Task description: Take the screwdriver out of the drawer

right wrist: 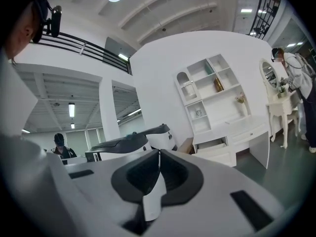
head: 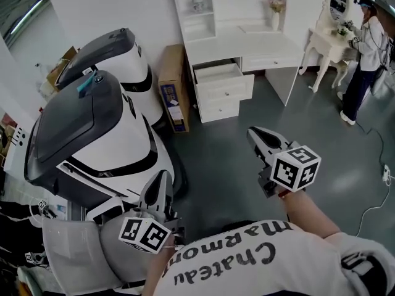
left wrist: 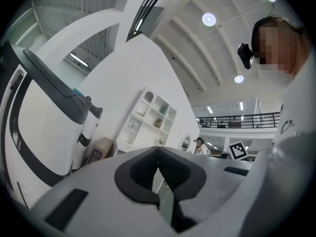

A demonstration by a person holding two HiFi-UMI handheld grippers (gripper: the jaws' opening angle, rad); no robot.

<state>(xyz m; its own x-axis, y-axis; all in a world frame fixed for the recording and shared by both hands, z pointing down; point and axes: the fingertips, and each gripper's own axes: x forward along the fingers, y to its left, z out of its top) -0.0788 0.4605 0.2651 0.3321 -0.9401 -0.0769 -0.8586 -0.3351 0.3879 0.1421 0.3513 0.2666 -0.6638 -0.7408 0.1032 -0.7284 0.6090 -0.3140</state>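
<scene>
While both pairs are held level above the grey floor, well apart from the bench, the left tongs are pressed together at their tips and pinch nothing. The right tongs are likewise closed, pad against pad, and empty. Neither touches anything. The drawer under the bench top stands pulled out, facing the tongs. The screwdriver cannot be made out. If it lies in the drawer, the inside is too small and too pale in the head view to tell, and in the right gripper view only the drawer's front shows. Open shelves rise above the bench, and a cardboard box leans just beside its left end. Two large white and dark-grey machines fill the left of the head view, and the nearer one is cut off by the frame's edge. A second person stands far right at what seems to be a mirrored dressing table, partly cropped. The right side of the left gripper view is blocked by the wearer's own pale sleeve. The head view's bottom edge cuts off the wearer's shirt and forearms.
</scene>
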